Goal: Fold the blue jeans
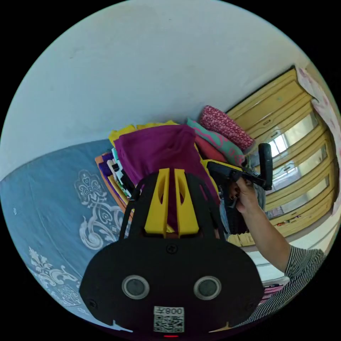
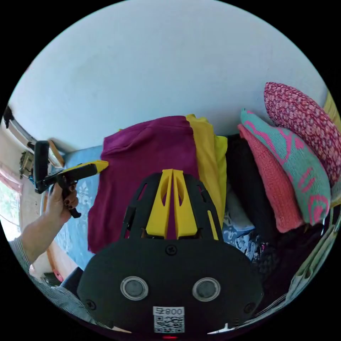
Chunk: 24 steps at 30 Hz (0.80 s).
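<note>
With both our left claw (image 1: 171,174) and right claw (image 2: 173,174) pressed together and empty above the magenta garment (image 2: 149,167), we cannot pick out the blue jeans and risk grabbing the wrong cloth from the pile.

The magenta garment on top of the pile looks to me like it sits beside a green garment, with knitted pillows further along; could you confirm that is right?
Not quite: the garment beside the magenta garment is yellow, not green, as the right gripper view shows. The knitted pillows do lie further along.
</note>
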Tool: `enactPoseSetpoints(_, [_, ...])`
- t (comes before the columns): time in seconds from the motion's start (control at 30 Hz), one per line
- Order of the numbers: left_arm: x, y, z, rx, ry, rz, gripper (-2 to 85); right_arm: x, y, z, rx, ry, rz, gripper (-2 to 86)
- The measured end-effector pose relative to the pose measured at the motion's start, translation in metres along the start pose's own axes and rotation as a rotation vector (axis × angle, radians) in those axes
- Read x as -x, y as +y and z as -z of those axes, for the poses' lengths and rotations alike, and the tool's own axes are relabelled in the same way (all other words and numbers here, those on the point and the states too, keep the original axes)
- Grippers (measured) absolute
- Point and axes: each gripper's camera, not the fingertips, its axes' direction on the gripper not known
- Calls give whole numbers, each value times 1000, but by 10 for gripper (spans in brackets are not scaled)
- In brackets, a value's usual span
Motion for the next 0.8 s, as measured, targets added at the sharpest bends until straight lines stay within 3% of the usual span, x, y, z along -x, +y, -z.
enactPoseSetpoints(0.13, [0, -12, -17, 58, -2, 26, 7, 18, -13, -31, 125, 45, -25, 0])
enactPoseSetpoints(0.4, [-45, 43, 0, -11, 227, -108, 2, 45, 52, 57, -100, -75, -19, 0])
enactPoseSetpoints(0.5, [-57, 61, -19, 61, 165, -137, 2, 61, 95, 75, -125, -91, -17, 1])
enactPoseSetpoints(0.57, [-58, 64, -31, 81, 182, -131, 2, 69, 110, 59, -24, -70, -41, 1])
enactPoseSetpoints(0.8, [-98, 90, -21, 11, 144, -216, 1, 88, 120, 96, -46, -89, -72, 1])
